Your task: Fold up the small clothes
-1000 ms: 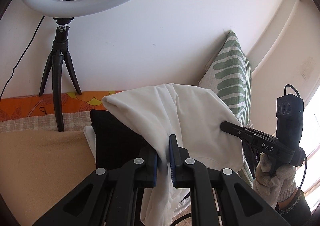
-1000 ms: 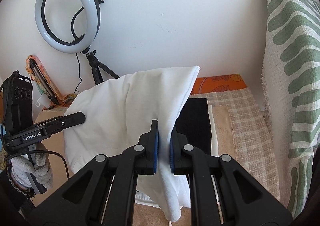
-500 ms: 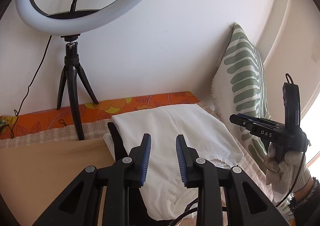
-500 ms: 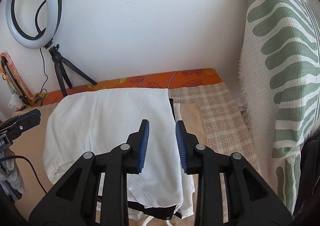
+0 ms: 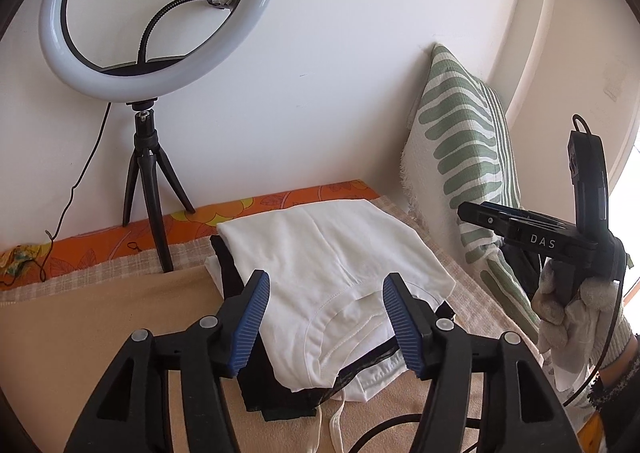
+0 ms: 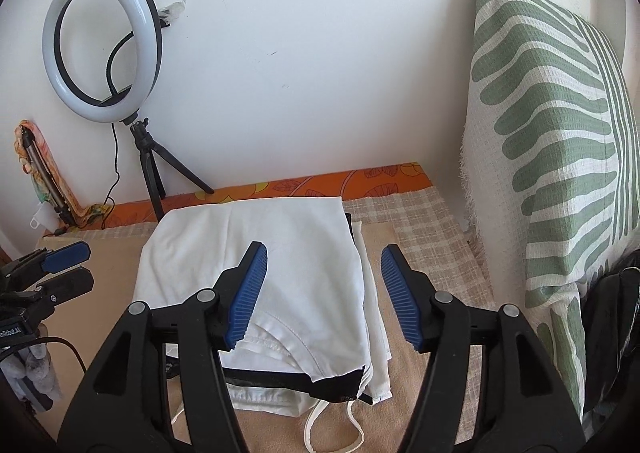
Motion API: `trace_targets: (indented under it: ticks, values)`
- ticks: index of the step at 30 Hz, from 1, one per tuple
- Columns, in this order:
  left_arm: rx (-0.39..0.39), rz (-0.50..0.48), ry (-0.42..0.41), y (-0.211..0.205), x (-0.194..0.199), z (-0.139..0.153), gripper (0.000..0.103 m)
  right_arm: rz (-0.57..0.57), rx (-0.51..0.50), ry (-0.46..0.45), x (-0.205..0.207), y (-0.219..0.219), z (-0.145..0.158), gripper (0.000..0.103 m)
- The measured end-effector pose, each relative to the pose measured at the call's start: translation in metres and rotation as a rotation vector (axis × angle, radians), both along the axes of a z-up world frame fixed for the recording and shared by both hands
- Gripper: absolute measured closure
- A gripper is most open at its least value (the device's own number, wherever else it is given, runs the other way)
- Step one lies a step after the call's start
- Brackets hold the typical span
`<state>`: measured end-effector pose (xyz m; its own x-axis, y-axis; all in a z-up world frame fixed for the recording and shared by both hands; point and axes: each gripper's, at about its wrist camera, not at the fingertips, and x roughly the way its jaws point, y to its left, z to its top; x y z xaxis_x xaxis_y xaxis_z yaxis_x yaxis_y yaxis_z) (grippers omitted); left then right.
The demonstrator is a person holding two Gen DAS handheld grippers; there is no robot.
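Only on the left wrist view, a gloved hand shows; both hand-held grippers' jaws are opening, empty.

A: What stands against the white wall?

B: A ring lamp on a small black tripod, its cable hanging down the wall. Right of the lamp, a cushion with green leaf stripes leans upright.

A: And under the lamp?

B: An orange flowered cloth, then a checked one, then plain tan. Far right is bright, perhaps a window.
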<state>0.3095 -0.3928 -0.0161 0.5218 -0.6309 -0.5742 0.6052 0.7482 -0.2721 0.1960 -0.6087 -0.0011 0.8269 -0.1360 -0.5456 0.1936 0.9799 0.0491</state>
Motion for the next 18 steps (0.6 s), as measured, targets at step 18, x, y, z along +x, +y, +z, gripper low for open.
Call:
trace_targets:
  ticks: [18]
  values:
    - [0.028,0.002,-0.119,0.043,-0.079,0.017,0.000,-0.015,-0.044,-0.092,-0.080,0.066,0.009,0.007]
